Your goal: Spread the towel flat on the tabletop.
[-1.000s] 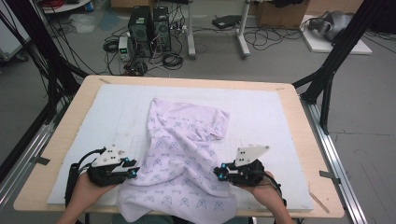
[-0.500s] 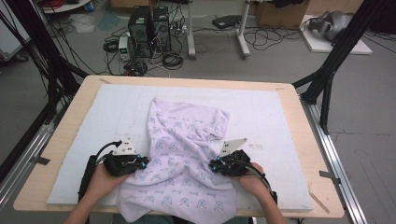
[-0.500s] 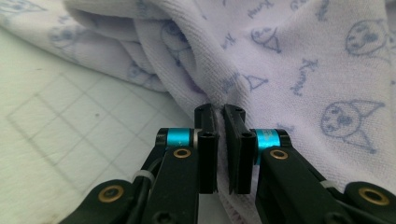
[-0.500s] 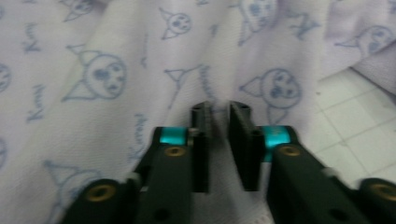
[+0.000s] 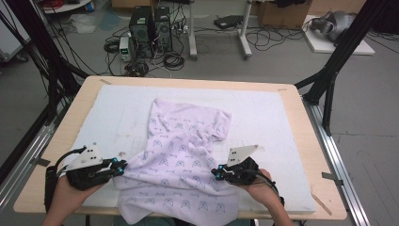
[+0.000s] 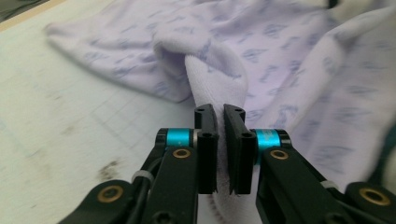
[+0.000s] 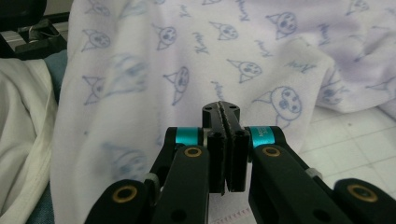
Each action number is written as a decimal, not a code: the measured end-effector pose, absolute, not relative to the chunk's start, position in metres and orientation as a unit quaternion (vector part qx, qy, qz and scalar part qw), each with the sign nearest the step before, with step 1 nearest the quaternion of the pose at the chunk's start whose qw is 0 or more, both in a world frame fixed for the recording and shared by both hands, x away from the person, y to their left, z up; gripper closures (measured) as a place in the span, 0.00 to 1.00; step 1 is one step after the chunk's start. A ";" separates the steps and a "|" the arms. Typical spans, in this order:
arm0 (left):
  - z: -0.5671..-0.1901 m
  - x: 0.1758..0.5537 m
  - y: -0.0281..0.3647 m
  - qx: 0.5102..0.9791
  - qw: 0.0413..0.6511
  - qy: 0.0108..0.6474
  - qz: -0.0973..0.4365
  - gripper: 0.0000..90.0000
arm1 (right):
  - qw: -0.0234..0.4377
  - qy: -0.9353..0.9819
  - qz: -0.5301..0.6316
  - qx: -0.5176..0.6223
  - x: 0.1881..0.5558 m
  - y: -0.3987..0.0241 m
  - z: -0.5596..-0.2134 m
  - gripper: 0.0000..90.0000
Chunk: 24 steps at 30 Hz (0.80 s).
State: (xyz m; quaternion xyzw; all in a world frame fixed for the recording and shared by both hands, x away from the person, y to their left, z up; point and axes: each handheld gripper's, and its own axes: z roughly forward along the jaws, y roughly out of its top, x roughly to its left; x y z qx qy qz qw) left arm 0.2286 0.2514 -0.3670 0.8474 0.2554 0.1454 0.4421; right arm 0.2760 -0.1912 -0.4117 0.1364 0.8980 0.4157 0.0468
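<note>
A pale lilac fabric garment printed with small blue cat faces [image 5: 183,160] lies rumpled on a white padded mat [image 5: 282,117] that covers a light wooden table [image 5: 301,101]. The garment sits at the middle of the mat, running from the centre to the near edge, where its hem hangs over.

A person's 2 hands come in from the near side, each holding a black two-jaw gripper with teal bands. The left gripper [image 5: 121,165] is at the garment's near left edge. In the left gripper view, the left gripper [image 6: 219,140] has its jaws drawn narrow on a thick fold of the lilac cloth [image 6: 215,84], which rises from between them in a lifted ridge; these jaws have just been closing on it. The mat [image 6: 60,121] to the left of it shows faint stains.

The right gripper [image 5: 217,173] is at the garment's near right edge. In the right gripper view, the right gripper [image 7: 223,140] has its jaws pressed almost together on a thin layer of the printed cloth [image 7: 187,70], having just closed. A white cloth [image 7: 23,116] shows at the left of that view.

On the grey floor beyond the table stand 2 black computer towers [image 5: 150,30] among cables.
</note>
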 end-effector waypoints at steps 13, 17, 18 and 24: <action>-0.409 0.294 0.225 0.862 0.406 0.276 0.124 0.81 | 0.093 0.896 0.385 0.200 0.319 -0.191 -0.420 0.75; -0.427 0.300 0.201 0.875 0.394 0.266 0.096 0.75 | 0.077 0.901 0.370 0.212 0.326 -0.187 -0.431 0.67; -0.431 0.301 0.195 0.880 0.386 0.262 0.092 0.71 | 0.062 0.903 0.369 0.213 0.328 -0.185 -0.435 0.66; -0.438 0.301 0.176 0.892 0.375 0.238 0.081 0.76 | 0.056 0.909 0.363 0.199 0.326 -0.178 -0.439 0.80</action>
